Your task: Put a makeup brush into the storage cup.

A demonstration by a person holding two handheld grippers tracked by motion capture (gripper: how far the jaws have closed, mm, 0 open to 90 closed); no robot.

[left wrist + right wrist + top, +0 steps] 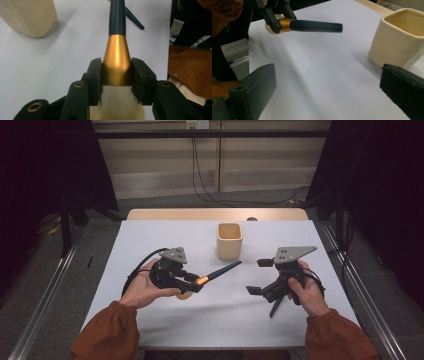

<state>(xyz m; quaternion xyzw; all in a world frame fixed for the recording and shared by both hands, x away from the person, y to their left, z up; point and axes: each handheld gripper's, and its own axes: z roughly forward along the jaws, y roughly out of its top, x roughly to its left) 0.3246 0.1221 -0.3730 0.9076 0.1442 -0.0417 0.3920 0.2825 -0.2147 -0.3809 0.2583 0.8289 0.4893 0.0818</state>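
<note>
Brush [212,275]: mid-table, lifted, handle toward cup [229,241].
Left gripper [116,75]: jaws clamped on gold ferrule.
Right gripper [256,276]: jaws wide, empty.
Advice: tip handle up, lower centred into cup.

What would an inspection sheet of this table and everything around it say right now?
Surface: white sheet over a wooden table.
Job's things: makeup brush with gold collar and dark handle, held off the sheet; cream square cup upright near the far middle, apart from the brush.
Clutter: a second dark thin brush handle lying on the sheet by the right hand.
Grippers: left gripper clamped on the gold collar, bristles toward the hand; right gripper jaws wide apart, nothing between them.
Cables: black cable from the left gripper; more on the floor behind.
Surroundings: grey floor, metal rails, dark curtains both sides.
</note>
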